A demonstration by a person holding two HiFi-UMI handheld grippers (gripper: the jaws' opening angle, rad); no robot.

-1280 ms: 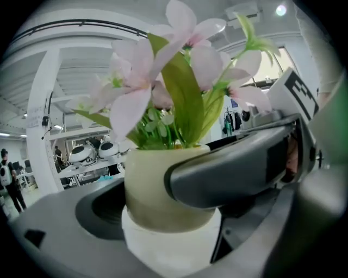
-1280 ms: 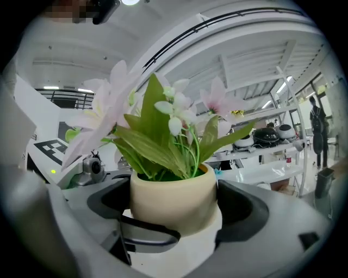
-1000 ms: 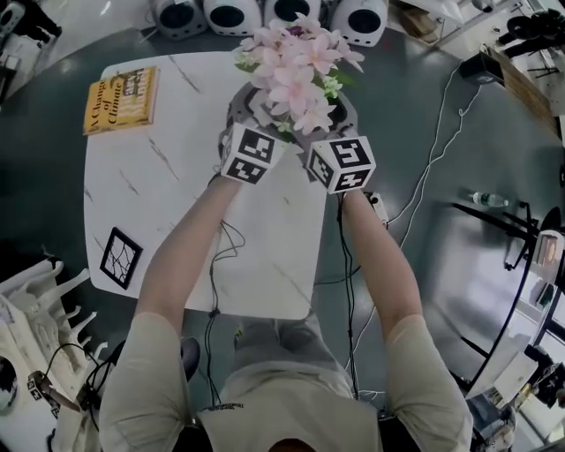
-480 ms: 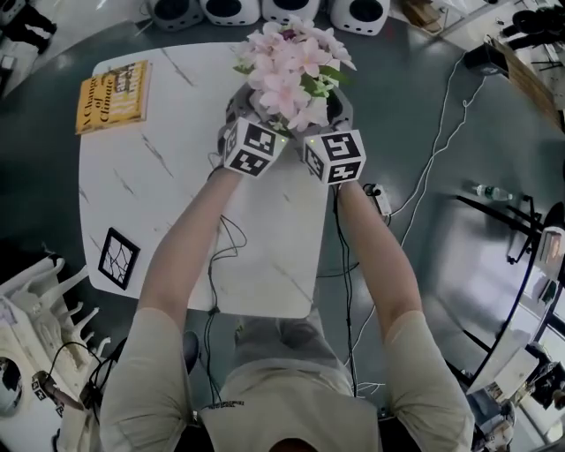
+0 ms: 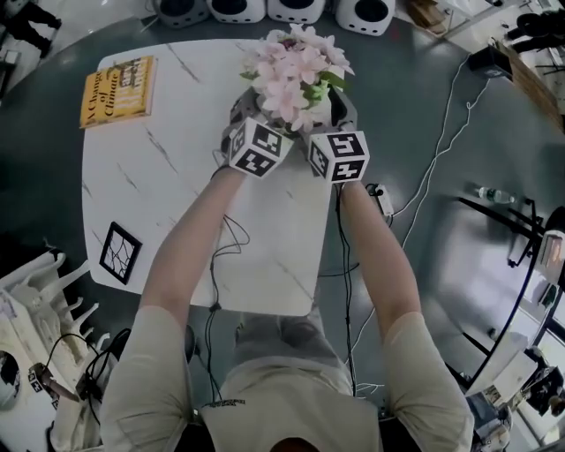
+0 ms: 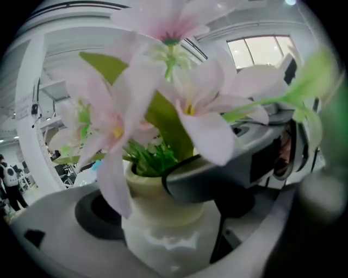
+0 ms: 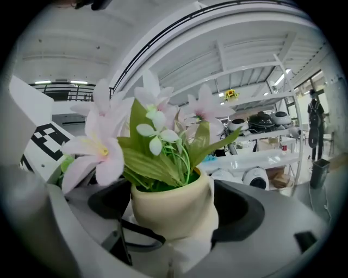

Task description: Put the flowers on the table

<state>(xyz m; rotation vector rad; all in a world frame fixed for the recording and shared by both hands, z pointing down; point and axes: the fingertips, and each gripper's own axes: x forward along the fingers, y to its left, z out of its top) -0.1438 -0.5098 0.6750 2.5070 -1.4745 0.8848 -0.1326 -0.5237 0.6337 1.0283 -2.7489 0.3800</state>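
Pink artificial flowers (image 5: 296, 72) stand in a cream pot (image 7: 171, 209) over the far right part of the white marble table (image 5: 150, 185). Both grippers hold the pot from opposite sides. My left gripper (image 6: 163, 228) is shut on the pot (image 6: 157, 217), which fills the space between its jaws. My right gripper (image 7: 174, 220) is shut on the pot too, with its dark pads (image 7: 242, 212) pressed to the sides. From the head view, the marker cubes of the left (image 5: 256, 146) and right (image 5: 340, 156) grippers sit just below the blooms. The petals hide the pot's base, so I cannot tell whether it touches the table.
A yellow book (image 5: 116, 91) lies at the table's far left corner. A black-framed card (image 5: 119, 253) lies near the left edge. White round devices (image 5: 296, 9) line the floor beyond the table. Cables (image 5: 381, 201) trail on the floor at the right.
Both grippers, still holding the pot, have sunk a little toward the table; the marker cubes look smaller than a second ago. The grip has not changed.
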